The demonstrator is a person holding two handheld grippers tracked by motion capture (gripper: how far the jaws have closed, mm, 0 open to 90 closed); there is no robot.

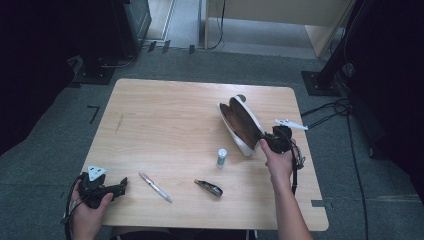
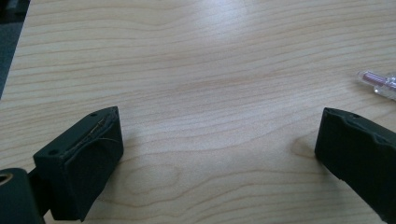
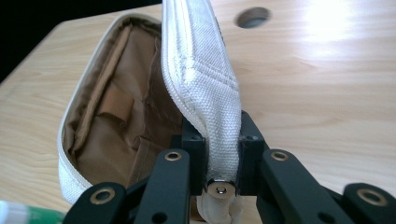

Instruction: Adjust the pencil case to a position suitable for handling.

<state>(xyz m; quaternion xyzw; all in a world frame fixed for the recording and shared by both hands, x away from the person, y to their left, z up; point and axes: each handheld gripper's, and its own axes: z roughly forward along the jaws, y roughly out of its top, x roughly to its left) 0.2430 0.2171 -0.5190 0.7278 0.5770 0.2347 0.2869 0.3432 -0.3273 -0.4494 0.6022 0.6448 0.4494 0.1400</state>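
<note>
**Pouch pinched at its flap**

Pouch (image 3: 140,121), white with brown lining, lies open toward the right side of the surface (image 1: 165,115). The right gripper (image 3: 222,154) has its fingers (image 3: 194,144) clamped on one white flap. The left gripper (image 1: 107,189) rests at the near left edge, fingers (image 2: 84,158) spread, with a pen (image 1: 155,187) nearby.

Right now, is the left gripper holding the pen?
No, the left gripper is open over bare table; the pen lies apart.
</note>
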